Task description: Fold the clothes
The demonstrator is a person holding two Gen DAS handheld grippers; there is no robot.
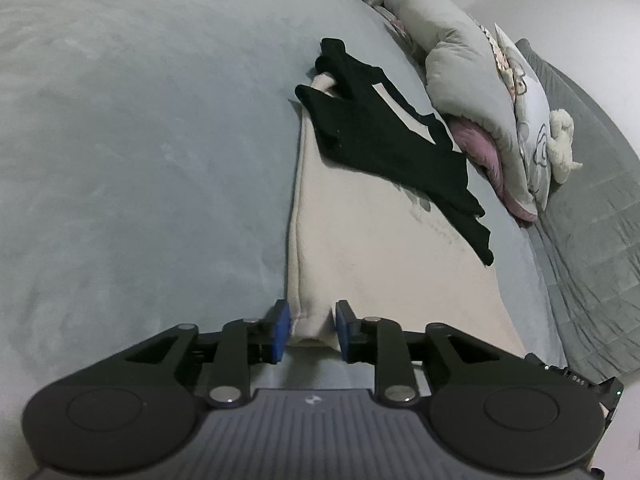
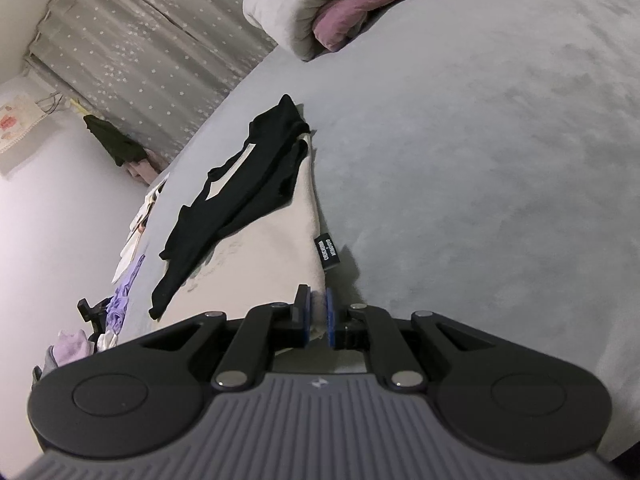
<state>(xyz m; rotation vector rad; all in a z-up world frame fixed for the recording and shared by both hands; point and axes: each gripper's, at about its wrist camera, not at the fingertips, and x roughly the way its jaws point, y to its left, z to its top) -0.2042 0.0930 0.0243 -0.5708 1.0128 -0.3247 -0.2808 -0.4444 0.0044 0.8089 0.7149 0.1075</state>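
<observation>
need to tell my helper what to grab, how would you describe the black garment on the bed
Start at the wide grey bed. On it lies a long cream garment, and the black garment lies crumpled across its far end. It is the only black item on the bed.

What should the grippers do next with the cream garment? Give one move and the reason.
Probably open the right gripper and draw both back. The cream garment already lies folded flat on the bed, the left gripper stands open around its near edge, and only the right pinches its corner. The black garment lying across the far end looks like the next piece.
</observation>
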